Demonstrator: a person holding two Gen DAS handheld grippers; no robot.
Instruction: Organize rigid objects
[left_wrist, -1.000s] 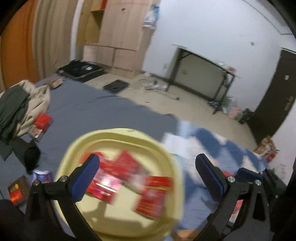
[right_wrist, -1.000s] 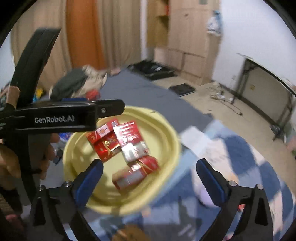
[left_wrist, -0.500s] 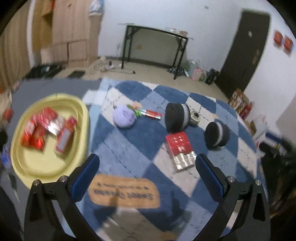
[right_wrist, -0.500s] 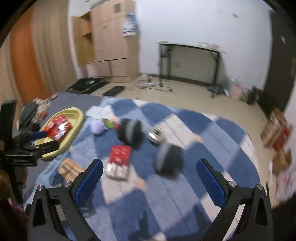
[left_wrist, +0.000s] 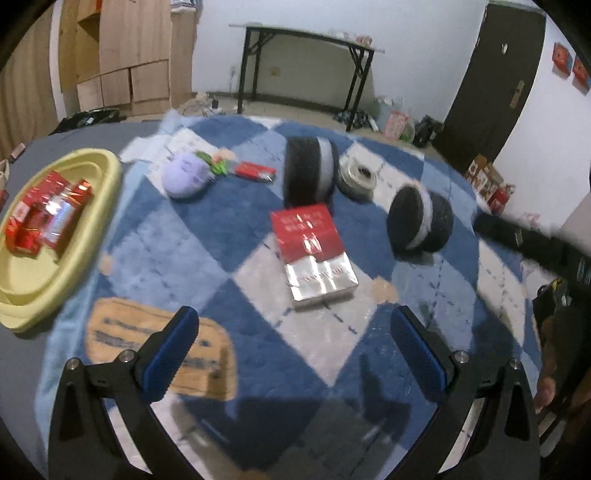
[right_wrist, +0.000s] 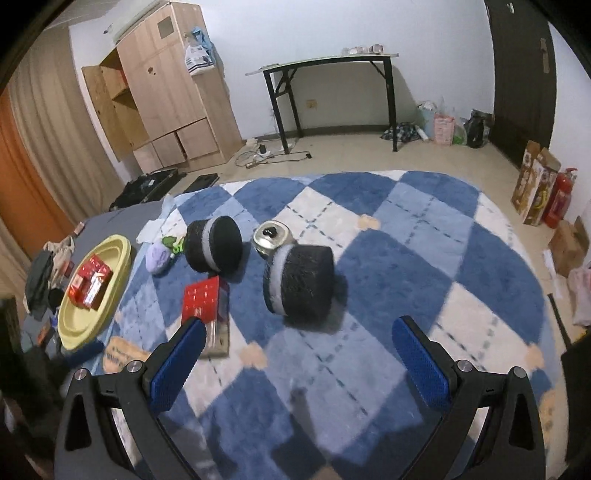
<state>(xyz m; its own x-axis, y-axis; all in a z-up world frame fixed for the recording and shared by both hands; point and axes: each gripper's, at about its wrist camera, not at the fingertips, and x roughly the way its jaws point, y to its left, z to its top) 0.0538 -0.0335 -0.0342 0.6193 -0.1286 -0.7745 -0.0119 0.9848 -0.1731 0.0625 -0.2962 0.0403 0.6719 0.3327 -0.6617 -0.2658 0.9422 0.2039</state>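
Both grippers hang empty above the blue-and-white checked rug (left_wrist: 258, 354), each with its jaws standing wide apart and nothing between them. The left gripper (left_wrist: 295, 354) faces the red-and-silver box (left_wrist: 314, 254), which lies flat on the rug just ahead of it and slightly right of its centre line. The box's long axis runs near to far, tilted a little so the silver end sits nearest the gripper and the red end points away toward the far black-and-grey roll (left_wrist: 310, 173). In the right wrist view the same box (right_wrist: 207, 314) lies off to the left, partly behind the left finger of the right gripper (right_wrist: 299, 358), while the nearer black-and-grey roll (right_wrist: 297, 280) sits ahead of it, a little left of centre. My judgement: the left gripper is the better placed for the box, since the box is nearly square to it and its short width falls across the line of the jaws. The yellow tray (left_wrist: 99, 221), already holding several red packets (left_wrist: 44, 218), sits at the left edge of the rug, well apart from the box, so the carry would go leftward. A small silver tin (left_wrist: 358, 177), a lilac round object (left_wrist: 184, 177) and a small red packet (left_wrist: 255, 171) remain loose on the far part of the rug. A risk noted: the box is low and flat, so the fingers must come down close to the pile to catch its sides.
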